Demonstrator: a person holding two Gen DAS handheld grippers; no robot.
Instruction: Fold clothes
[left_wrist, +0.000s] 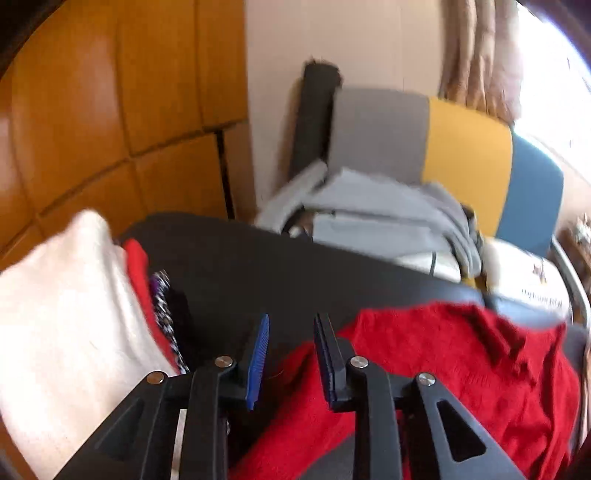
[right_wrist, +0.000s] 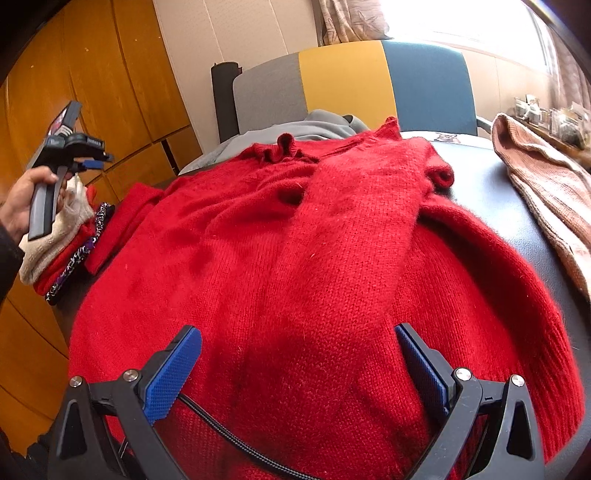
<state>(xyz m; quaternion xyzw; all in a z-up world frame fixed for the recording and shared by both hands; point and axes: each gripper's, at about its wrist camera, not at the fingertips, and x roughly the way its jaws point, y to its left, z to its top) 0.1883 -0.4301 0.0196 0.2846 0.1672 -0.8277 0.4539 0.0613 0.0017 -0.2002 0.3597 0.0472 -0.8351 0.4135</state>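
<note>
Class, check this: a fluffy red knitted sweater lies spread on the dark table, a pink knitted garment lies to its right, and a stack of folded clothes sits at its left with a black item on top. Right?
Not quite. The top item of the stack of folded clothes is cream-white, not black, as the right wrist view shows. The fluffy red knitted sweater, dark table and pink knitted garment are as stated.

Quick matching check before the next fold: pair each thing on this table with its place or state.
Things:
1. red sweater
2. pink knit garment
3. stack of folded clothes
4. left gripper

States:
A. lifted off the table
B. spread flat, centre
C. right edge
D. left edge

Pairs: 1-B, 2-C, 3-D, 4-A
</note>
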